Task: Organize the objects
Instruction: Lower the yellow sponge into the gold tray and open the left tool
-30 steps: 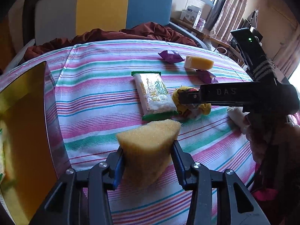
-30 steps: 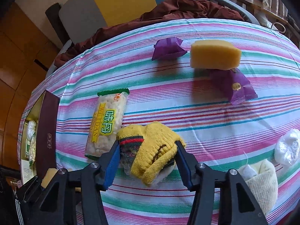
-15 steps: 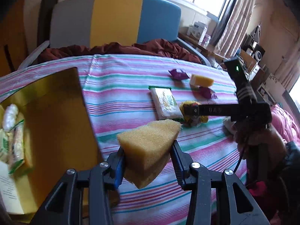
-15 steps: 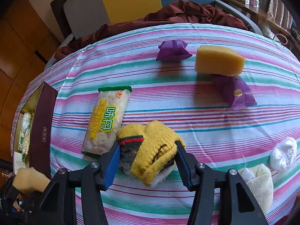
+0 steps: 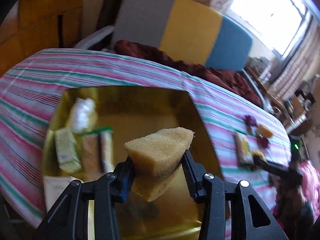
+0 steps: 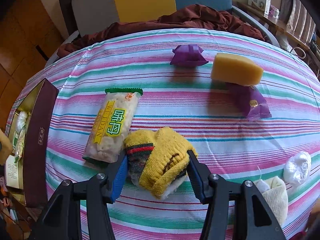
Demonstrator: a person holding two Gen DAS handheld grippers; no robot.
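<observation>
My left gripper [image 5: 158,166] is shut on a yellow wedge-shaped sponge [image 5: 160,152] and holds it above the open gold-lined box [image 5: 140,104]. The box holds a white bundle [image 5: 83,114] and several snack packs [image 5: 68,150]. My right gripper [image 6: 157,172] is shut on a rolled yellow sock [image 6: 160,160] low over the striped tablecloth [image 6: 200,126]. The box also shows at the left edge of the right wrist view [image 6: 38,132].
On the cloth lie a green-edged snack pack [image 6: 114,126], two purple packets [image 6: 188,57] [image 6: 252,104], a second yellow sponge [image 6: 236,72], a white plastic wad [image 6: 298,168] and a cream sock [image 6: 274,196]. A colourful chair [image 6: 144,0] with a maroon cloth stands behind.
My left gripper has swung left with the sponge, from over the cloth to over the open box. The right gripper has stayed shut on the sock, almost still.
</observation>
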